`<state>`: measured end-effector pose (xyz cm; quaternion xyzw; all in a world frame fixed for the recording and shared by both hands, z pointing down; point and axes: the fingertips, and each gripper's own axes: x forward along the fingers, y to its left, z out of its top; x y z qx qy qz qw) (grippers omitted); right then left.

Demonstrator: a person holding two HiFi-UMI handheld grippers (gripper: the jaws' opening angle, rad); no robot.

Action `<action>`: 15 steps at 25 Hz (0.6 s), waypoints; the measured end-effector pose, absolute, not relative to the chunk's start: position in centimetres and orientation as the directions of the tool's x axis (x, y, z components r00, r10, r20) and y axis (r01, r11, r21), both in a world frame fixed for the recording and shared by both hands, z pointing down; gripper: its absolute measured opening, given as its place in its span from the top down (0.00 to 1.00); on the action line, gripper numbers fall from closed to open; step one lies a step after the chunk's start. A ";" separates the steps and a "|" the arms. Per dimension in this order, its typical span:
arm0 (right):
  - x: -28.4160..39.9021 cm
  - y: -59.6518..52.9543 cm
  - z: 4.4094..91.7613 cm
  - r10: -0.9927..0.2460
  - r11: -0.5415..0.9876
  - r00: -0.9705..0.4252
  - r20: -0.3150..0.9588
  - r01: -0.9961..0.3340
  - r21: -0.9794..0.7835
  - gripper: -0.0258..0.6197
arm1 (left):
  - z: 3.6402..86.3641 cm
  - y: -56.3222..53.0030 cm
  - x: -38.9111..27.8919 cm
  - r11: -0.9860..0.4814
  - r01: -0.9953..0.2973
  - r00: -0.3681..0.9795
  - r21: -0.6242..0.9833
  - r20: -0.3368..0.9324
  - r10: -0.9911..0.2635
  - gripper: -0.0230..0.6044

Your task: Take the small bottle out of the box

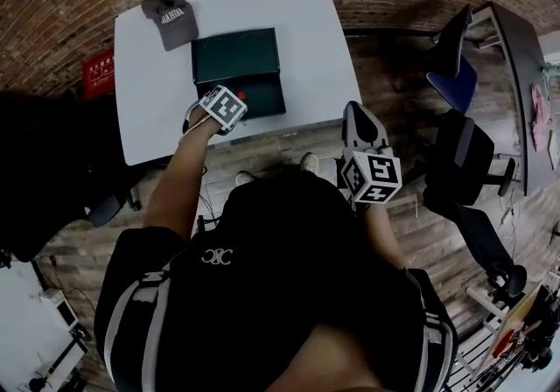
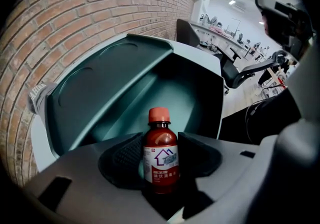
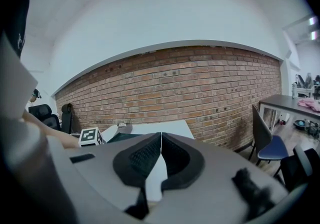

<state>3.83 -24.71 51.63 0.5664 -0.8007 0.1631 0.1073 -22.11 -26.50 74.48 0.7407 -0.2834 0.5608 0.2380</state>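
Observation:
A small red-brown bottle (image 2: pixel 161 155) with an orange cap and a house label stands upright at the front of the open dark green box (image 1: pixel 236 71); only its cap (image 1: pixel 242 95) shows in the head view. My left gripper (image 1: pixel 234 101) reaches over the box's near edge. Its black pads (image 2: pixel 125 155) flank the bottle on both sides, with a thin gap on the left, so the jaws are open around it. The box's raised lid (image 2: pixel 110 83) fills the background. My right gripper (image 1: pixel 353 108) is shut and empty, held off the table's near right edge.
The white table (image 1: pixel 306 31) stands against a brick wall, with a grey cap (image 1: pixel 170 18) at its back left. Office chairs (image 1: pixel 455 66) and a dark desk (image 1: pixel 516 49) are to the right. A red sign (image 1: pixel 99 73) is to the left of the table.

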 end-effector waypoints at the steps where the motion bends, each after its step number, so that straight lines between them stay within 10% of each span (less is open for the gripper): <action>1: 3.7 -24.7 51.6 -0.872 0.308 -0.338 0.355 -0.941 -0.139 0.91 | 74.5 -26.5 -22.2 -0.723 -0.690 0.201 0.026 0.967 -0.156 0.60; 15: 4.6 -23.8 51.6 -0.875 0.299 -0.334 0.350 -0.942 -0.152 0.91 | 73.6 -27.4 -23.1 -0.644 -0.765 0.201 0.025 0.958 -0.202 0.61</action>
